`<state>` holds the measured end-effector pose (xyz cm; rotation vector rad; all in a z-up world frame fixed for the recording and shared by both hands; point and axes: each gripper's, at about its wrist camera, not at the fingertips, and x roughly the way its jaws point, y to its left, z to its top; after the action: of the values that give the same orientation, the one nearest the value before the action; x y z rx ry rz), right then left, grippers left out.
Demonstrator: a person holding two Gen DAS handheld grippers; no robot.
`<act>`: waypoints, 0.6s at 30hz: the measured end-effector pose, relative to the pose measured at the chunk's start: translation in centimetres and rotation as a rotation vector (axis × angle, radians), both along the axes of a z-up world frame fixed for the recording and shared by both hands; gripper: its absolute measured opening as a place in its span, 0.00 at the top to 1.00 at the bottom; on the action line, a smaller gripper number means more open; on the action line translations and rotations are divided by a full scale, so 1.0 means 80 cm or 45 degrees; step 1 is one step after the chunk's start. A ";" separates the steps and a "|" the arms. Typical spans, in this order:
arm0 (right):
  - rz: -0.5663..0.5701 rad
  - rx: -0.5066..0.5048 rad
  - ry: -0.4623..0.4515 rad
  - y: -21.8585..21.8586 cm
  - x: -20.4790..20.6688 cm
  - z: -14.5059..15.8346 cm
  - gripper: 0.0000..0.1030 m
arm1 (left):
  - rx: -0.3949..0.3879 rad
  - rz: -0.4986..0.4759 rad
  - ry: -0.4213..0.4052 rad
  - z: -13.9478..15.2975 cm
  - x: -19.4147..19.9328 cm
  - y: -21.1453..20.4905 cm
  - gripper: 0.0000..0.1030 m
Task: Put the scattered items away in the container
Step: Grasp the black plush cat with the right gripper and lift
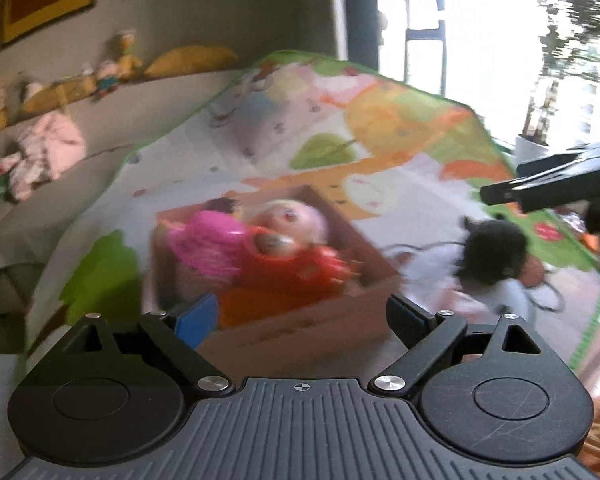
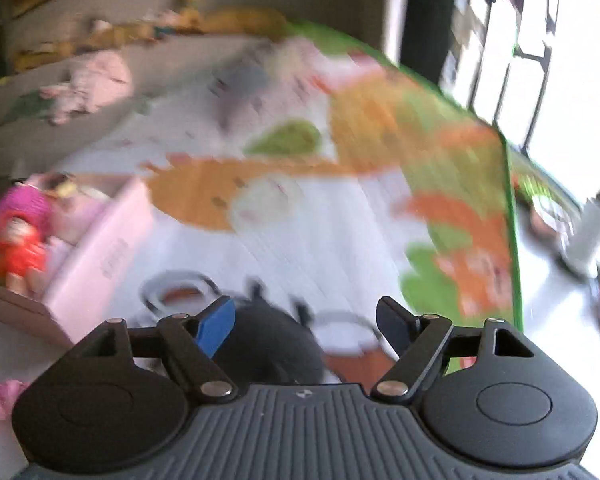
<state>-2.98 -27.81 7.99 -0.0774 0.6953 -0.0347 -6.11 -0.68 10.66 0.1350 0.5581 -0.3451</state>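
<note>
The left gripper (image 1: 302, 316) stands wide apart with nothing between its pads, just above the cardboard box (image 1: 300, 320) on the play mat (image 1: 400, 120). Inside lie a pink doll (image 1: 208, 240) and an orange-red toy (image 1: 296, 268) (both blurred). The right gripper (image 2: 306, 324) is spread too, over a dark-haired doll (image 2: 268, 340), seemingly without pressing it.

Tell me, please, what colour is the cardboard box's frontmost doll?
Red-orange doll; clearest in the left wrist view.
</note>
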 end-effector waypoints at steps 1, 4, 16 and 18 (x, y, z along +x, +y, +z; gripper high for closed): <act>-0.018 0.014 0.019 -0.005 -0.001 -0.008 0.24 | -0.001 -0.035 0.006 -0.002 -0.005 -0.006 0.08; -0.012 0.157 0.023 -0.016 -0.004 -0.018 0.23 | 0.002 -0.129 0.025 -0.008 -0.016 -0.024 0.08; 0.167 0.302 0.082 0.018 -0.006 -0.031 0.38 | 0.008 -0.275 0.201 -0.054 -0.016 -0.067 0.08; 0.158 0.310 0.083 0.016 -0.006 -0.031 0.38 | 0.010 -0.285 0.222 -0.059 -0.016 -0.071 0.08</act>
<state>-3.44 -26.53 5.54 0.1123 0.7537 0.1717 -7.36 -6.36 5.95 0.1763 0.7191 -0.5762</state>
